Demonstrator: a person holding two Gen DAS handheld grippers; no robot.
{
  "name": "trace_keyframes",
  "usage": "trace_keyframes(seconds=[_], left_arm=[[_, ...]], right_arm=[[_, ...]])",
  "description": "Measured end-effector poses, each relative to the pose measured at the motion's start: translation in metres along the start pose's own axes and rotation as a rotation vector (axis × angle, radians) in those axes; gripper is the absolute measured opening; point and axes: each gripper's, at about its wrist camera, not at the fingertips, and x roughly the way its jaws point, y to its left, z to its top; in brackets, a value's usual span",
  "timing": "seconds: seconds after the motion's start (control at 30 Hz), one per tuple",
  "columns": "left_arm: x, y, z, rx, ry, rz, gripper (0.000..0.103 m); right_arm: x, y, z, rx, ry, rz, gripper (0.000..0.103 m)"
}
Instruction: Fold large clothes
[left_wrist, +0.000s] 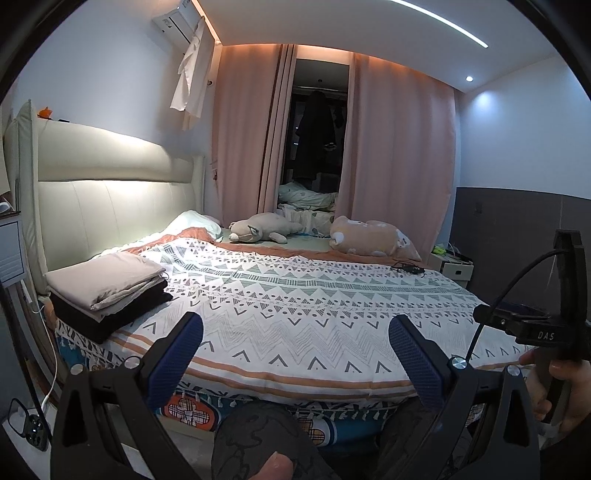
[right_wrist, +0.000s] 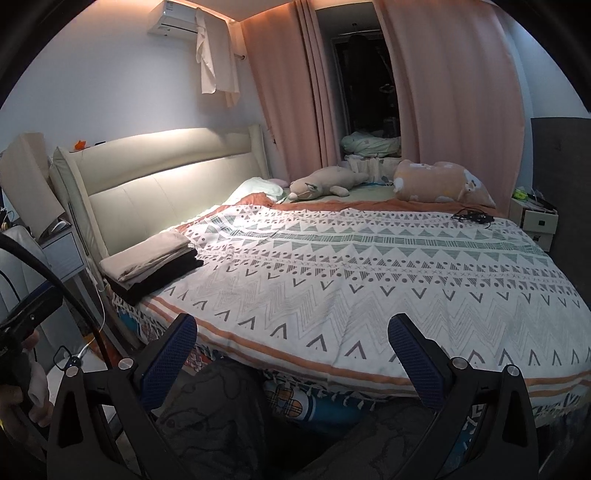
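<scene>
We hold both tongs above the near edge of the bed (left_wrist: 332, 302), and both are spread wide with nothing between their blue pads: the left tongs (left_wrist: 295, 354) at the bottom of the left wrist view, the right tongs (right_wrist: 291, 350) at the bottom of the right wrist view.

We judge the folding largely done, or between garments. A stack of folded clothes (left_wrist: 107, 291) sits at the left of both frames, on the bed's near left corner just beside the headboard (left_wrist: 110, 192): a beige piece on top, a black one under it, and what may be a thin beige layer between them, though the view is too coarse for us to be sure. No loose garment lies on the patterned bedspread (right_wrist: 369, 266) in front of us, so whatever is left to fold must come from outside these pictures.

The stack is a flat rectangle. In the left wrist view its long axis runs from lower left to upper right, along the headboard, and its folded edges face right, toward the middle of the bed.
</scene>
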Motion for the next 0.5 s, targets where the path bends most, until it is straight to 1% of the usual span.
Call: trace_keyframes(seconds=[0.23,0.37,0.5], left_arm=[[-0.0002,0.0016,-0.0012,-0.01,-0.005,0.02,0.103],[-0.0032,0.0029,-0.0015,-0.014,-0.026,0.057,0.103],[-0.0036,0.0043,-0.0006,-0.016,-0.013,0.056,0.103]], right_arm=[[0.0015,0.0018,-0.0008,-0.003,-0.003,0.003,0.103],[0.0023,-0.0017,-0.0022,0.009,0.002,-0.004,0.103],[0.0035,-0.0037,-0.0022,0.019,0.006,-0.003,0.103]])
